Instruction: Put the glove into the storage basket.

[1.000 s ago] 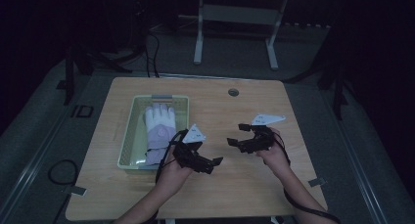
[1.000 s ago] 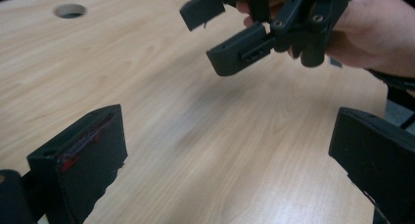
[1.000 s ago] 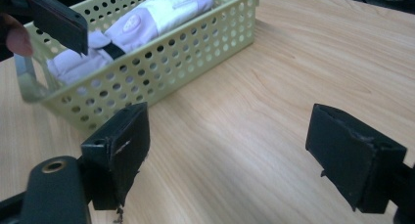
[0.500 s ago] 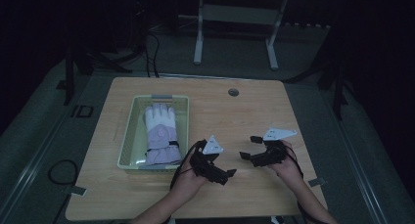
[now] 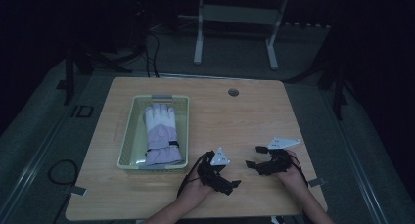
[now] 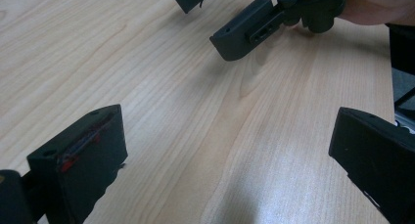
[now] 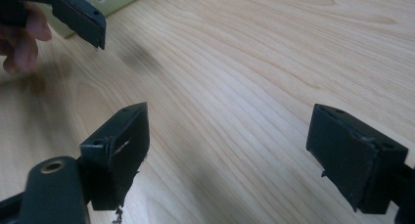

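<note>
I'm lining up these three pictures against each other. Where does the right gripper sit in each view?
High view: the right gripper is at lower right, above the table's near edge, jaws open and pointing left.
Left gripper view: it sits at the top, right of centre, over bare wood.
Right gripper view: its own two jaws rise from the bottom corners, wide apart.
Shared landmark: the wooden table.

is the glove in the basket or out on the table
In the basket. In the high view the white and lilac glove lies flat inside the yellow-green basket, fingers pointing away from the person, within its walls.
</note>
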